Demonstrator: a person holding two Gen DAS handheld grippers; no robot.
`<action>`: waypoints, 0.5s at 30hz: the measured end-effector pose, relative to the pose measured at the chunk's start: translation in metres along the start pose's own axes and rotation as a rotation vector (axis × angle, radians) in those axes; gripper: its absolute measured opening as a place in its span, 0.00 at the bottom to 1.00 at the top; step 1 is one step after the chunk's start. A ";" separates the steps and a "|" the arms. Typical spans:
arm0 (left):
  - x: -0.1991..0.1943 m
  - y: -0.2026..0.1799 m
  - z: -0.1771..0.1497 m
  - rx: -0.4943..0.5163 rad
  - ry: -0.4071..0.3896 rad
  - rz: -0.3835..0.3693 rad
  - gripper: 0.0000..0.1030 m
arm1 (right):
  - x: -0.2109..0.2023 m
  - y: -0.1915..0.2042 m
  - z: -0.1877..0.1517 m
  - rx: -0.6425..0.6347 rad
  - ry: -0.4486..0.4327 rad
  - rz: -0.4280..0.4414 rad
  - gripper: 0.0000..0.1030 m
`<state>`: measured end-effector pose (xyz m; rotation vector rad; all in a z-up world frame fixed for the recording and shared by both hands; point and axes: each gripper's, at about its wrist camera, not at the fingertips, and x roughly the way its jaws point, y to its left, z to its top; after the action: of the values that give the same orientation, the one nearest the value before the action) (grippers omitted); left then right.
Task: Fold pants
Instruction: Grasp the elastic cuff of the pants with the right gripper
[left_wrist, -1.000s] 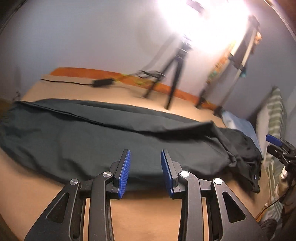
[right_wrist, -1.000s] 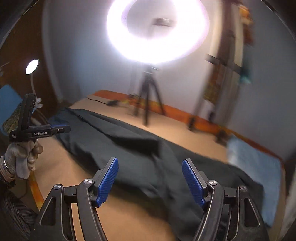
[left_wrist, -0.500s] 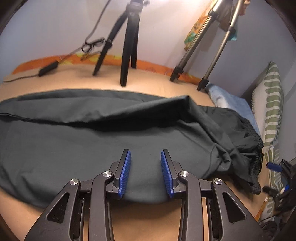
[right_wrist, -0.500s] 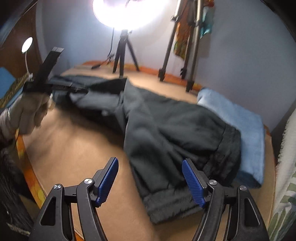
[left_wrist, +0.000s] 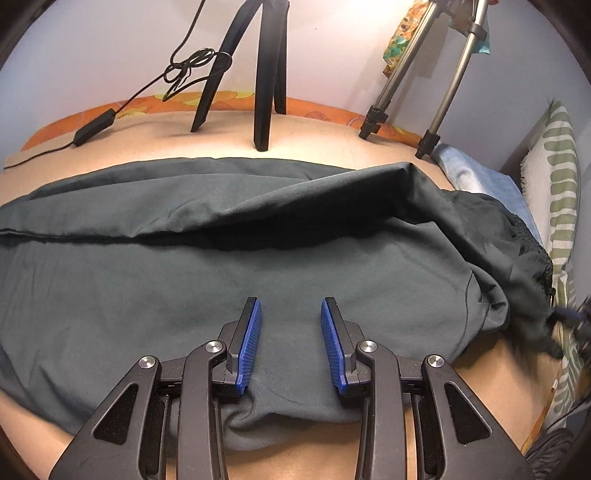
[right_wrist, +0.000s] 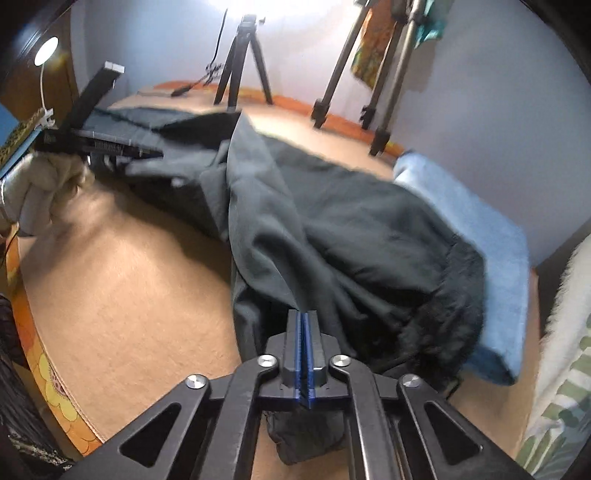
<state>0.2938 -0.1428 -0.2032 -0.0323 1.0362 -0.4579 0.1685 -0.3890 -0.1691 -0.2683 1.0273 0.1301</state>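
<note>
Left gripper (left_wrist: 290, 345): hovering spread over pants (left_wrist: 184, 295) — bed's (left_wrist: 314, 140) near edge.
Right gripper (right_wrist: 303, 350): pinching waistband fabric — pads pressed together.

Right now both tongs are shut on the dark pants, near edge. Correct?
Not quite. Only the right tongs are shut on the pants, per the right wrist view. The left tongs stand open over the near edge, as the left wrist view shows.

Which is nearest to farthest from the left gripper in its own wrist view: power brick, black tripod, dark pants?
From the left gripper:
1. Dark pants: right under the fingers, spread across the bed.
2. Black tripod: beyond the pants' far edge, centre, feet on the bed.
3. Power brick: far left, by the orange edge, farther than the tripod's front foot.
</note>
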 end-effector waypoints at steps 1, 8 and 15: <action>0.000 0.000 0.000 0.002 0.000 -0.002 0.31 | -0.006 -0.003 0.004 -0.008 -0.009 -0.019 0.00; -0.001 0.003 -0.002 0.000 0.003 -0.012 0.31 | -0.035 -0.041 0.063 -0.081 -0.098 -0.204 0.00; -0.002 0.003 -0.001 0.001 0.004 -0.011 0.31 | 0.017 -0.110 0.112 -0.010 -0.047 -0.276 0.00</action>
<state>0.2934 -0.1396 -0.2028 -0.0363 1.0404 -0.4684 0.2955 -0.4637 -0.1112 -0.4112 0.9337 -0.1079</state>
